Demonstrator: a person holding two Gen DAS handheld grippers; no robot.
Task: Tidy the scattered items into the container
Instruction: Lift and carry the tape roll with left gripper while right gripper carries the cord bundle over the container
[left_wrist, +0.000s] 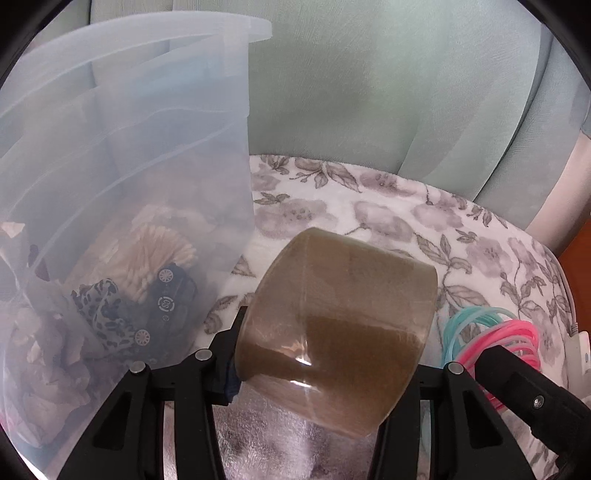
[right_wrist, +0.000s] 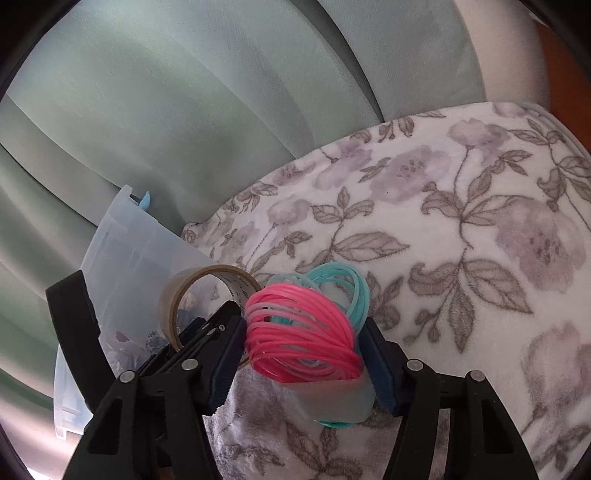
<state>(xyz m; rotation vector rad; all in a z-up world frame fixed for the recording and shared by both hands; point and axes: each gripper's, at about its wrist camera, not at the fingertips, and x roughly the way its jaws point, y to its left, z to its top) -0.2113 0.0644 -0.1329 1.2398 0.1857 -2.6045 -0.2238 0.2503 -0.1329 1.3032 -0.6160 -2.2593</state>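
My left gripper (left_wrist: 325, 373) is shut on a roll of brown packing tape (left_wrist: 336, 332) and holds it above the floral blanket, just right of the translucent plastic container (left_wrist: 155, 155). The tape roll also shows in the right wrist view (right_wrist: 207, 291). My right gripper (right_wrist: 303, 354) is shut on a bundle of pink and teal plastic rings (right_wrist: 306, 325), to the right of the tape. The rings also show in the left wrist view (left_wrist: 491, 332). The container (right_wrist: 122, 254) holds a toy car (left_wrist: 166, 299), cotton swabs (left_wrist: 162, 251) and a leopard-print cloth (left_wrist: 107, 314).
A floral blanket (right_wrist: 461, 229) covers the surface. Pale green curtains (left_wrist: 388, 85) hang behind it. A white cable with a switch (left_wrist: 581, 347) lies at the right edge. A blue clip (right_wrist: 145, 202) sits at the container's rim.
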